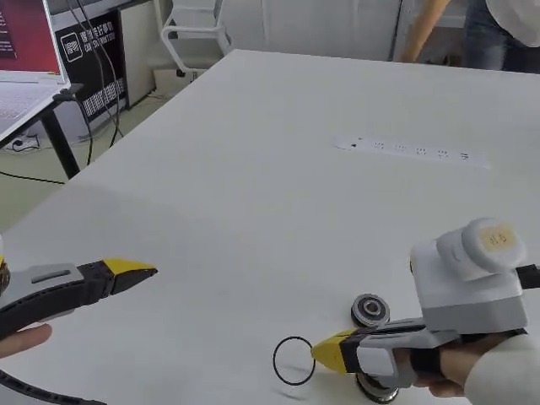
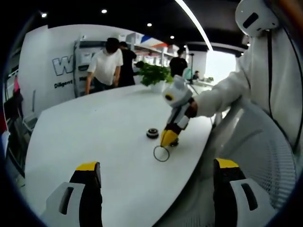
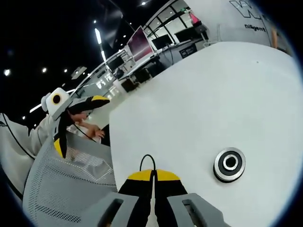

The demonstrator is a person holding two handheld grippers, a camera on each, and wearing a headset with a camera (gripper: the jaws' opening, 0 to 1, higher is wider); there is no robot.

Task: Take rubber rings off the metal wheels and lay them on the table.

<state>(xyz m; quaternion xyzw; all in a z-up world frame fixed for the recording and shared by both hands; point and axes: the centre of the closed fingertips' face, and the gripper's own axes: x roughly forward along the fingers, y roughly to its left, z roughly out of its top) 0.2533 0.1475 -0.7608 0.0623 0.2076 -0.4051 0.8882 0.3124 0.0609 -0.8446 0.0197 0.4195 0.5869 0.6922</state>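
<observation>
A thin black rubber ring (image 1: 293,360) lies on the white table (image 1: 253,194) near its front edge. My right gripper (image 1: 319,352) is shut, its yellow tips pinching the ring's right side; the ring (image 3: 146,161) arcs out from between the shut jaws. One metal wheel (image 1: 369,310) stands just beyond the gripper, also seen as wheel (image 3: 229,164). A second wheel (image 1: 376,390) sits partly hidden under the right gripper. My left gripper (image 2: 157,165) hangs wide open and holds nothing, off to the left of the ring (image 2: 161,153); one yellow-tipped finger (image 1: 126,268) reaches over the table's left side.
A white power strip (image 1: 413,152) lies at the back right. The table's left edge drops to a desk with a screen (image 1: 25,42) and cables. A person (image 1: 498,25) stands past the far end, near a white chair (image 1: 194,25).
</observation>
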